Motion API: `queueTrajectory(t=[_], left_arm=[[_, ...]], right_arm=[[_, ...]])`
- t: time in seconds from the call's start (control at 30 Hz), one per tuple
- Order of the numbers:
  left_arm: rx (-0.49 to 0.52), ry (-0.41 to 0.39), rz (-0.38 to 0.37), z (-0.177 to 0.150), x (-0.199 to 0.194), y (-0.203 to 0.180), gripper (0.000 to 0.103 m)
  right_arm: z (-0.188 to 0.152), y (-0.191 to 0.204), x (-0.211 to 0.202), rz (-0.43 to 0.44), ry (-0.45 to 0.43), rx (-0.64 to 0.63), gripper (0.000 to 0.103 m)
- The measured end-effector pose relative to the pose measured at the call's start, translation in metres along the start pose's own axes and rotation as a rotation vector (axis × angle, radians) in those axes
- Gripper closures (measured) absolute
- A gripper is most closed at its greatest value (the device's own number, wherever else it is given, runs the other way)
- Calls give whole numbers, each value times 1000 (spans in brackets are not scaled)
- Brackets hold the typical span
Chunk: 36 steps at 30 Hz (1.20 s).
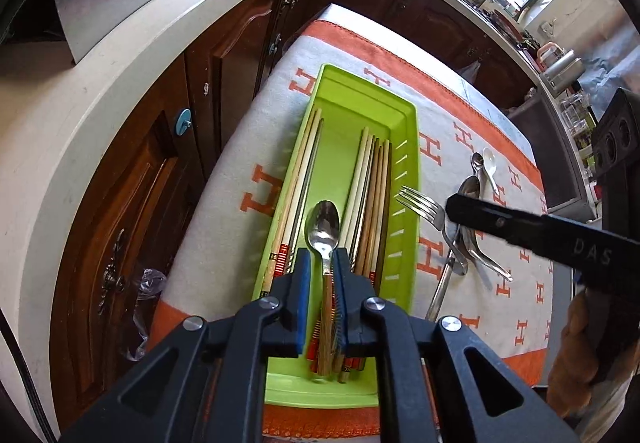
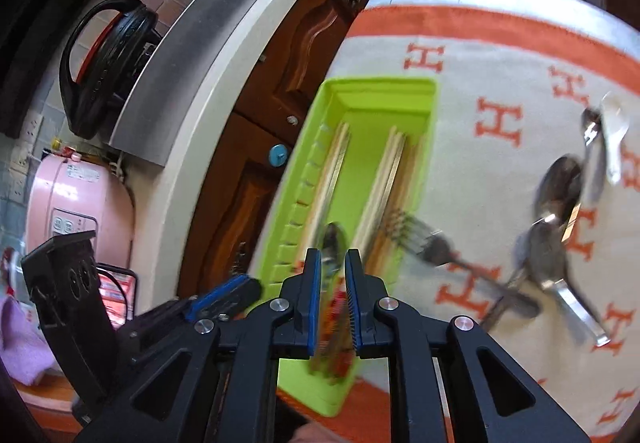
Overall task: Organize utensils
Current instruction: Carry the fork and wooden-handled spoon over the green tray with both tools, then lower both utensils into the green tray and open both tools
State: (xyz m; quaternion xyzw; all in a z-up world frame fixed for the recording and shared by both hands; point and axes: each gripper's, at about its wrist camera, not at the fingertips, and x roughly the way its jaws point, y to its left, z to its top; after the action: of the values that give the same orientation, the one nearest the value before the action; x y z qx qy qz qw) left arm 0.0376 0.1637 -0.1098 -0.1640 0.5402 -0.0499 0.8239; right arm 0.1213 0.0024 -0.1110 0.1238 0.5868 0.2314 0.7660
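A lime green tray (image 1: 404, 115) lies on the orange and grey cloth and holds two bundles of chopsticks (image 1: 372, 195). My left gripper (image 1: 322, 255) is over the tray's near half, its jaws a little apart around the wooden handle of a steel spoon (image 1: 323, 223) that lies in the tray's middle. My right gripper (image 2: 333, 261) hovers over the same tray (image 2: 424, 87), jaws slightly apart and empty; the spoon (image 2: 334, 239) shows blurred below. A fork (image 1: 424, 203) and several spoons (image 1: 468, 191) lie on the cloth right of the tray.
Dark wooden cabinet doors (image 1: 132, 203) and a pale countertop (image 1: 60, 131) run along the left of the table. A pink appliance (image 2: 76, 195) and a black cooker (image 2: 104, 63) stand on the counter. A sink and bottles sit far back by the window.
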Motion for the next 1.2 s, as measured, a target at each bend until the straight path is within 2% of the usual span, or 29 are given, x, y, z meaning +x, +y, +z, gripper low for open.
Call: queueTrajectory(t=[0.1, 0.2, 0.27, 0.37, 0.47, 0.7, 0.8, 0.87, 0.9, 1.0, 1.03, 1.2], left_arm=[[9, 6, -9, 0, 3, -4, 91], [9, 13, -6, 1, 7, -5, 87], [8, 8, 9, 4, 7, -4, 86], [0, 1, 12, 7, 6, -2, 83], [2, 2, 14, 8, 9, -3, 82], [2, 22, 19, 4, 18, -7, 82], [2, 26, 25, 4, 20, -8, 82], [3, 30, 29, 4, 22, -8, 82], [3, 31, 33, 4, 22, -8, 82], [-1, 36, 34, 4, 24, -8, 82], [0, 36, 35, 4, 25, -8, 82], [8, 31, 35, 3, 25, -11, 82]], right_arm=[[5, -16, -9, -72, -10, -58, 83], [9, -35, -10, -102, 20, -91, 74], [9, -41, -7, -116, 42, -129, 64], [1, -43, -2, -167, 53, -235, 57], [-9, -43, 10, -215, 76, -338, 57], [-24, -37, 40, -301, 80, -457, 57], [-27, -34, 48, -329, 54, -480, 64], [-29, -33, 55, -357, 46, -495, 85], [-31, -31, 58, -377, 46, -499, 88], [-32, -33, 59, -399, 11, -491, 93], [-32, -34, 57, -399, 0, -486, 97], [-25, -44, 37, -305, 0, -377, 100]])
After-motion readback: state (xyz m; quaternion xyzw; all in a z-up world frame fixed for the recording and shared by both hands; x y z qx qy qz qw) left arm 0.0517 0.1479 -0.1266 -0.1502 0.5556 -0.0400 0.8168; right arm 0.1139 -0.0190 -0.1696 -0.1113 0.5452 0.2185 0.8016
